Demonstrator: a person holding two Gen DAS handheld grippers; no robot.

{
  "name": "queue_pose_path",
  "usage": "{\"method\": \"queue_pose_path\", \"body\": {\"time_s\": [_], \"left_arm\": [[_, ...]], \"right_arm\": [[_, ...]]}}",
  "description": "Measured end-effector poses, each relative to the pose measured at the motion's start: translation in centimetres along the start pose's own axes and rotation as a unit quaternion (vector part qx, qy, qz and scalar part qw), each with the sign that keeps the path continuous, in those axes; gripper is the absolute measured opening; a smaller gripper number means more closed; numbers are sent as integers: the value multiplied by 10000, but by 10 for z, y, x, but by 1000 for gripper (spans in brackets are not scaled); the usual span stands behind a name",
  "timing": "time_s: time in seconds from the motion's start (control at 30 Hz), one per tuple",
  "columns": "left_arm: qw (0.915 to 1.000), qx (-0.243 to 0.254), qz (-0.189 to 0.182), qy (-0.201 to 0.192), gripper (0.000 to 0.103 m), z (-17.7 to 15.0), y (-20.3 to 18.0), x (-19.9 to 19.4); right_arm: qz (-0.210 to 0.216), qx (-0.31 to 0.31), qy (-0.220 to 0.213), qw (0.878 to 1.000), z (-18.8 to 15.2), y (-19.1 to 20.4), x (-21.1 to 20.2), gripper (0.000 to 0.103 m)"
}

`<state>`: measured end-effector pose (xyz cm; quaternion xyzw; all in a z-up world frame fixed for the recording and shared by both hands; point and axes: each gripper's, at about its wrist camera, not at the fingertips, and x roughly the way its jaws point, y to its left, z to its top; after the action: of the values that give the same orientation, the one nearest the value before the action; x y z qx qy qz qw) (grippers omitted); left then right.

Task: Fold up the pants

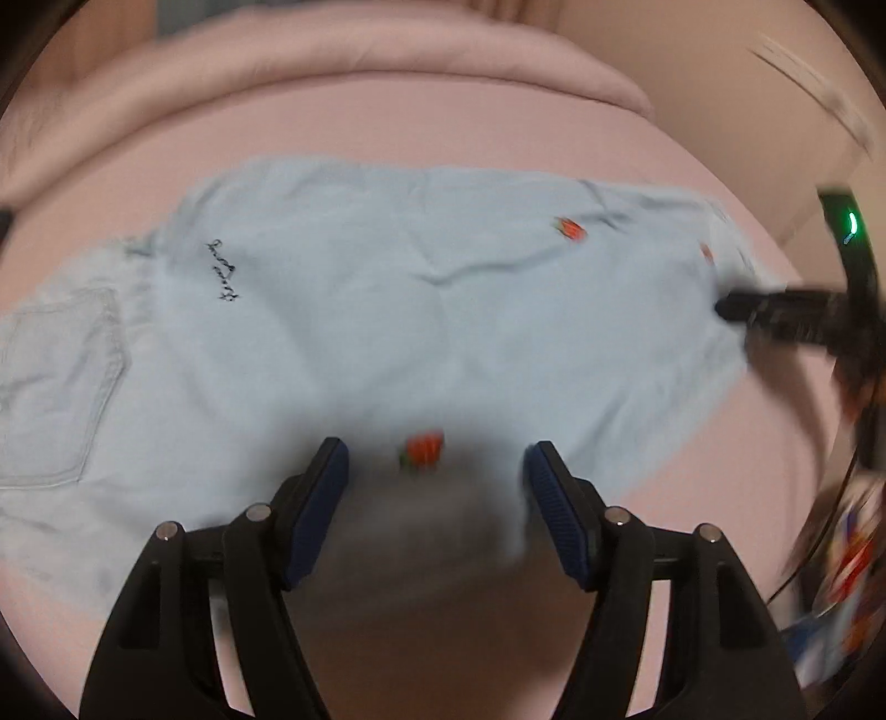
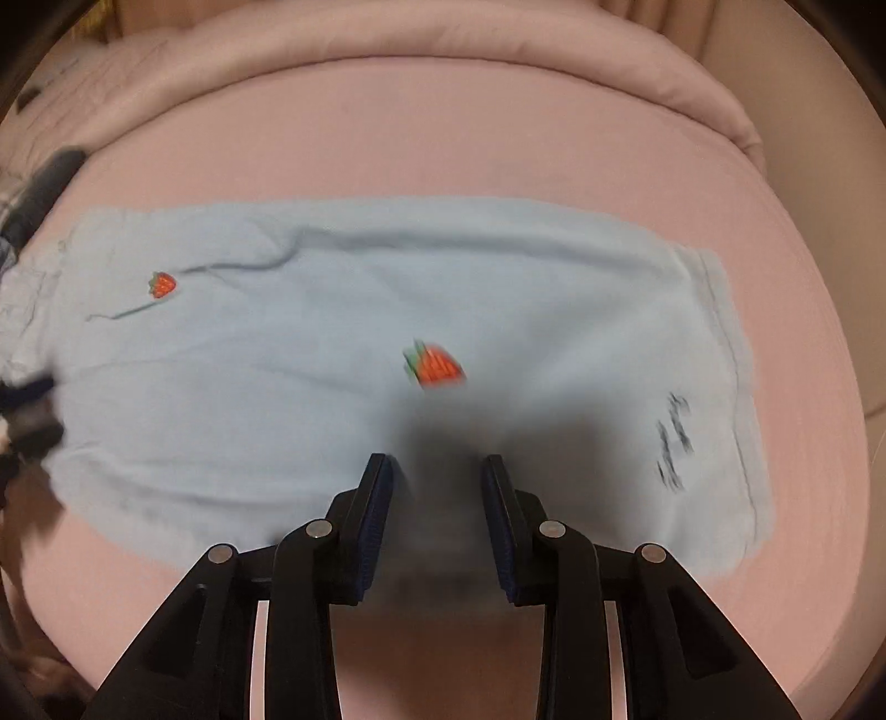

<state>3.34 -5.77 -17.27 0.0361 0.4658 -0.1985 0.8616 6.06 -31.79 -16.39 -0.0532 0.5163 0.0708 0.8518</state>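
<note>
Nearest, left gripper (image 1: 437,471) fingers stand apart, nothing between them — hovering over the near edge of the pants (image 1: 360,332). Right gripper (image 2: 437,482) likewise parted and unloaded above the near hem. Pants lie flat across the pink bed (image 2: 443,138), strawberry print (image 2: 437,365) up, back pocket (image 1: 61,382) at one end. Beyond — rolled pink quilt (image 2: 498,39).

From my left wrist camera the pants (image 1: 387,310) run off the left edge, so I can't see past the pocket (image 1: 61,382), and the right gripper (image 1: 736,307) at their far end is smeared by motion. The dark script (image 2: 673,443) in the right wrist view is too blurred to read. Cloth below each pair of fingers sinks into a dark blur.
</note>
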Motion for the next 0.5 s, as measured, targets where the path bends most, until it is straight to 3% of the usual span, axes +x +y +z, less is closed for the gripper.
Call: {"method": "queue_pose_path", "body": {"time_s": [0.1,0.2,0.27,0.37,0.43,0.5], "left_arm": [[9996,236,-116,59,68,-18,5,-16],[9998,75,-149,-130,68,-23,20,-37],[9986,-272,-226,-382,68,-17,36,-50],[9945,-806,-143,-655,70,-10,64,-58],[9909,-1157,-83,-687,70,-7,85,-54],[9871,-1465,43,-645,70,-5,102,-49]], "right_arm": [[178,452,-24,9988,-28,-21,-22,32],[332,1184,-310,9919,-49,-51,-42,32],[600,2077,-592,9745,-65,-83,-51,33],[847,3337,-919,9344,-89,-126,-51,34],[993,3698,-1126,9169,-93,-138,-48,34],[1034,3865,-1181,9088,-89,-141,-42,34]]}}
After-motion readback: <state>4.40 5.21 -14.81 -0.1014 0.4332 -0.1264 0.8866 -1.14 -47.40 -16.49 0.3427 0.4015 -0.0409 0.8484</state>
